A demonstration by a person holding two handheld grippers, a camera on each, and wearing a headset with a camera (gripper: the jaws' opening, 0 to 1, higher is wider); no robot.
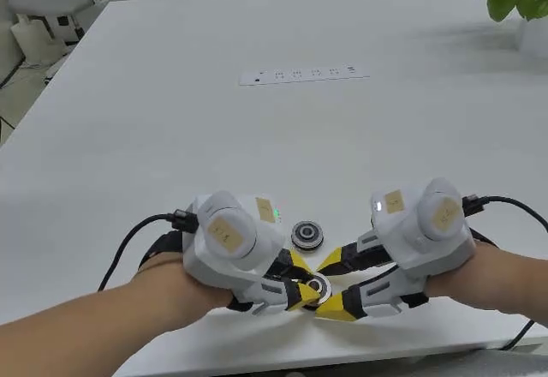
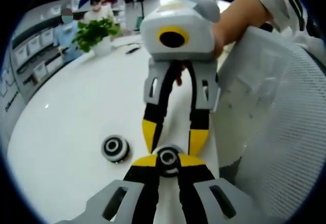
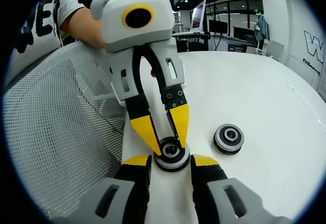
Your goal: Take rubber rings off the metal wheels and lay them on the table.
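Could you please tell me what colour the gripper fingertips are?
Yellow; the fingertips show best in the right gripper view.

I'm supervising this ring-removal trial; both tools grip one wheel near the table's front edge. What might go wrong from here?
The held wheel sits close to the near edge of the table; if the left tool or right tool slips while pulling, it may drop off.
Four tips crowd that one small wheel, so they may catch each other instead of getting purchase.
A sudden release might knock the spare wheel lying just beyond.
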